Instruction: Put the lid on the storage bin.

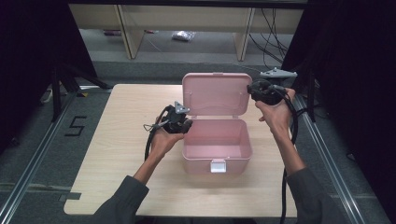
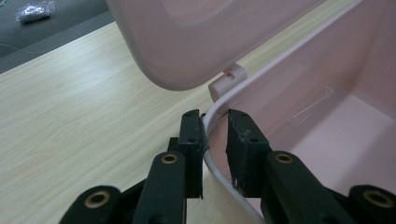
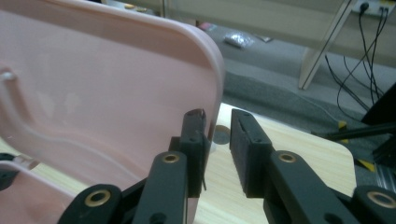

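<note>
The pink plastic box point(image 1: 217, 145) sat near the middle of the pale wooden counter point(image 1: 116, 154), its hinged pink lid point(image 1: 215, 93) standing upright at the back edge and its white front latch point(image 1: 217, 165) facing you. You were at the lid-handling step, with the box steadied. Your left hand-held gripper point(image 2: 215, 140) straddled the box's left wall near the hinge, one jaw outside and one inside the thin rim, closed down onto it as far as the left gripper view lets me judge. Your right hand-held gripper point(image 3: 218, 135) stood at the lid's right edge with its jaws slightly parted; the edge lay beside the nearer jaw, not pinched. Next, I judge, you needed to bring that edge between the jaws, close on it, and swing the lid while your left kept the box from sliding.
</note>
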Motion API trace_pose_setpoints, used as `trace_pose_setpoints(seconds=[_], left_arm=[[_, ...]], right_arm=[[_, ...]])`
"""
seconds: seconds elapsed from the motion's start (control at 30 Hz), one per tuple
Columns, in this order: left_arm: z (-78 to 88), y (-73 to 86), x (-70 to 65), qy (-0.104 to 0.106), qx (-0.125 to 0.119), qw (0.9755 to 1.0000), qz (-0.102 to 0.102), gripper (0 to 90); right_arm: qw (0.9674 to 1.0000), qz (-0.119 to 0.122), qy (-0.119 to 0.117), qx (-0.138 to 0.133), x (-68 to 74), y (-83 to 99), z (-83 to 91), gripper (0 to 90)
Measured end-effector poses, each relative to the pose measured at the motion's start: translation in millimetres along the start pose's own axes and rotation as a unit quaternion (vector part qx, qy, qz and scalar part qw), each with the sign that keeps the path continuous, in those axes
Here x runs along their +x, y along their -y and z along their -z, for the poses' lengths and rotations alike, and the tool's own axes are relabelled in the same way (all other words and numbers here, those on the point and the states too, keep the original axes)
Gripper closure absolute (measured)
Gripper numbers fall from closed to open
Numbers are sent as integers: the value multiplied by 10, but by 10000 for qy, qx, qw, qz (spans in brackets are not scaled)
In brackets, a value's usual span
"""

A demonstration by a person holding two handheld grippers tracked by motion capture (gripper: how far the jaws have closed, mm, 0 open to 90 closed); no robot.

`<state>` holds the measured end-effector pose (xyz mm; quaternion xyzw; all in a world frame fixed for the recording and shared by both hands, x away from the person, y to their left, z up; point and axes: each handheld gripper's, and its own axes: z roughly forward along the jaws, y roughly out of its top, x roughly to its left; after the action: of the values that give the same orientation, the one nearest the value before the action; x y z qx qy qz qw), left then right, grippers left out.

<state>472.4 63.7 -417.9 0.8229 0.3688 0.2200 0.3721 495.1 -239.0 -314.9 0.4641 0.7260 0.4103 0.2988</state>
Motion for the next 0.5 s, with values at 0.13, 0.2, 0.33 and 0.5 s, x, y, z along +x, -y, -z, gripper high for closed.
trace_pose_setpoints(seconds=[0.13, 0.2, 0.33, 0.5], left_arm=[[-2, -2, 0, 6, -2, 10000, 23, 755], [1, 0, 2, -4, 3, 10000, 7, 755], [3, 8, 0, 3, -15, 10000, 34, 754], [4, 10, -6, -13, -16, 10000, 37, 754]], right_arm=[[9999, -152, -9, 43, 16, -17, -77, 849], [9999, -113, 20, 57, 27, -20, -66, 849], [9999, 91, 117, 0, 70, 0, 4, 849], [9999, 100, 86, -46, 95, 44, 100, 850]])
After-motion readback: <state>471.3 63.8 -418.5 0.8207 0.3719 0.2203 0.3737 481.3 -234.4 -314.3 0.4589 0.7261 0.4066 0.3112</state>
